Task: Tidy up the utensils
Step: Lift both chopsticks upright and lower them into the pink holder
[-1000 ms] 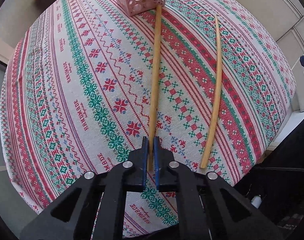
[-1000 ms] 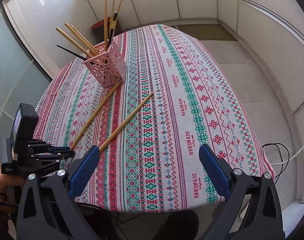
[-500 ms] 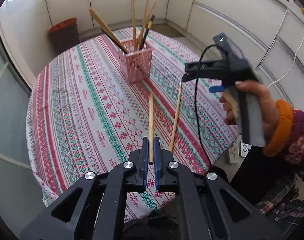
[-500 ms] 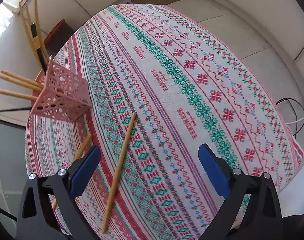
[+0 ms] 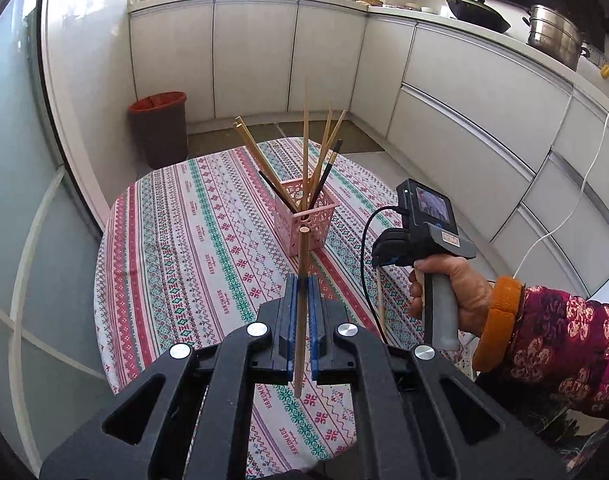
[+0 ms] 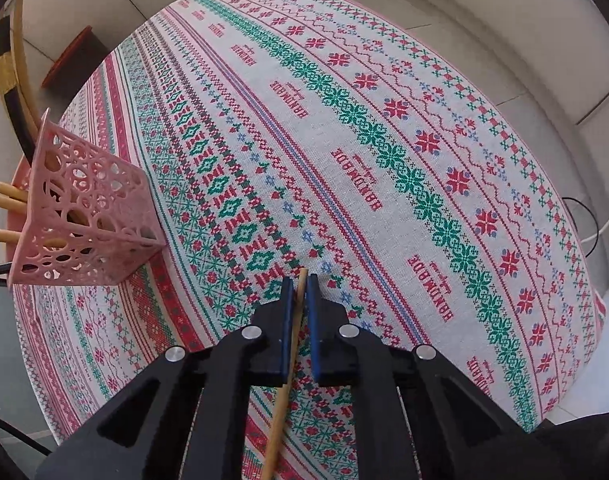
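Observation:
My left gripper (image 5: 300, 280) is shut on a bamboo chopstick (image 5: 302, 256) and holds it up in the air, tip pointing toward the pink perforated holder (image 5: 307, 220). The holder stands mid-table with several chopsticks in it. My right gripper (image 6: 300, 280) is closed around a second bamboo chopstick (image 6: 284, 384) low over the tablecloth; the stick runs back between the blue pads. The right gripper (image 5: 384, 256) also shows in the left wrist view, right of the holder, with its chopstick (image 5: 379, 296) hanging below. The holder (image 6: 84, 216) sits at the left in the right wrist view.
The round table has a patterned red and green cloth (image 6: 384, 160). A dark bin with a red rim (image 5: 160, 124) stands on the floor beyond the table. White kitchen cabinets (image 5: 464, 100) curve around behind. A cable (image 6: 584, 216) lies on the floor at right.
The left gripper lifted its chopstick off the table and raised it toward the holder. The right gripper dropped to the table and closed from wide open onto the second chopstick.

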Tool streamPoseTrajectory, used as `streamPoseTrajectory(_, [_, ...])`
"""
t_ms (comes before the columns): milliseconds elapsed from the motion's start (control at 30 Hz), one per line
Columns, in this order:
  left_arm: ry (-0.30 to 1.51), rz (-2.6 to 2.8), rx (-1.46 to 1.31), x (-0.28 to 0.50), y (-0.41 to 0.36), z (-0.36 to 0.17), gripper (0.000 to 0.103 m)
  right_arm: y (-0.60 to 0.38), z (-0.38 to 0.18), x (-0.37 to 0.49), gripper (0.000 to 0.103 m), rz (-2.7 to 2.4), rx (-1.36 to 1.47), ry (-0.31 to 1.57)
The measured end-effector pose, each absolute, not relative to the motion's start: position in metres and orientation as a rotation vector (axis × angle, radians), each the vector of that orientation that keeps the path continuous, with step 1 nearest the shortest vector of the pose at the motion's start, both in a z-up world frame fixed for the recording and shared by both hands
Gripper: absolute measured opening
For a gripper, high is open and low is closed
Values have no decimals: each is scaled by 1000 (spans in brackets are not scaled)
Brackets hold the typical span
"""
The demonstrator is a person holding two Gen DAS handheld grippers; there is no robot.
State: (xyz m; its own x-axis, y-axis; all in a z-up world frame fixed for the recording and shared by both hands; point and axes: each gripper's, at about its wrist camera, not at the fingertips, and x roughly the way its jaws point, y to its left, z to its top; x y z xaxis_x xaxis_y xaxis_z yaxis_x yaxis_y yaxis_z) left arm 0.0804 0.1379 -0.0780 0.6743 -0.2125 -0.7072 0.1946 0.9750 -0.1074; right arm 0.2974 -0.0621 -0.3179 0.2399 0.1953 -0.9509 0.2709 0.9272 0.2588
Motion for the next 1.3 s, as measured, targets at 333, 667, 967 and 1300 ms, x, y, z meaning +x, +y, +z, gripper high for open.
streamPoseTrajectory(333, [758, -269, -55, 79, 133, -61, 4, -71, -191, 211, 5, 265, 325, 954])
streamPoseTrajectory(667, [660, -290, -23, 83, 115, -11, 4, -75, -60, 166, 5, 394, 227, 680])
streamPoseTrajectory(967, [526, -278, -14, 112, 105, 40, 4, -79, 18, 191, 5, 399, 249, 528])
streamPoseTrajectory(1300, [486, -220, -105, 187, 115, 36, 4, -70, 33, 250, 5, 367, 274, 489])
